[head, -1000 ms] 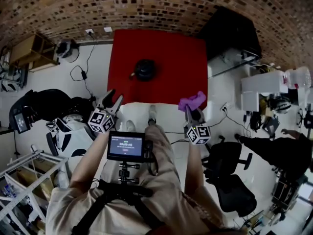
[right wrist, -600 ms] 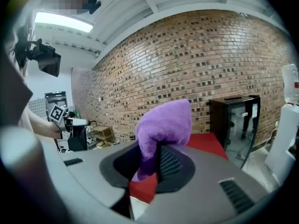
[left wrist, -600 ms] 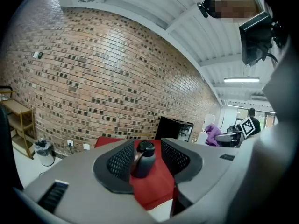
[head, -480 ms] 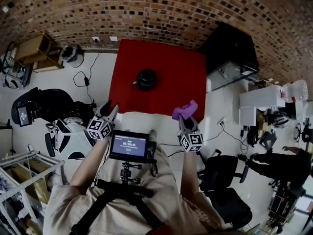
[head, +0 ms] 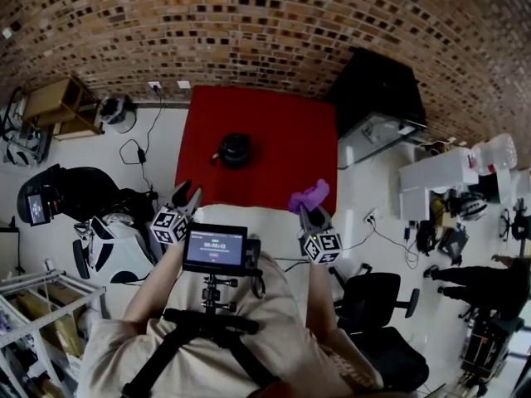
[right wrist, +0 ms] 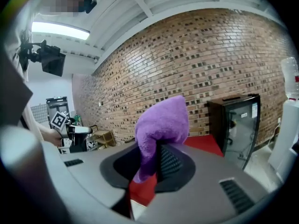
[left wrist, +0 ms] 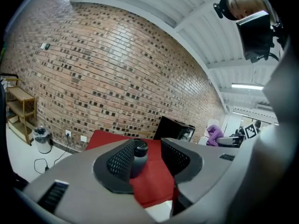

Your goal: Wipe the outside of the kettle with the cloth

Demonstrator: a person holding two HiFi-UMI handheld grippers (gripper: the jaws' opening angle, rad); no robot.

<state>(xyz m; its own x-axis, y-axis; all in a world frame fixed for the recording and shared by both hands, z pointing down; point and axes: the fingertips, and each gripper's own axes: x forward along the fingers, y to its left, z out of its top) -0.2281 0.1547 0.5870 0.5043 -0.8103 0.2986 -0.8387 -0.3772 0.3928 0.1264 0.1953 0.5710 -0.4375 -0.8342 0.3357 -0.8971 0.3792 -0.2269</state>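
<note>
Your right gripper [right wrist: 156, 167] was clamped on the purple cloth [right wrist: 161, 125]. Only a narrow fold was pinched between the fingers, and the rest bunched above them. Your left gripper [left wrist: 145, 158] stood fairly wide with nothing between its fingers, having just narrowed a little. The kettle [head: 236, 149] sat on the red table [head: 286, 131], well ahead of both sets of fingers and lined up beyond the left pair. Two risks, as I judged them: that thin pinch could let the cloth slip once it dragged on the kettle, and an unbraced kettle could slide or tip under a sideways wipe.
</note>
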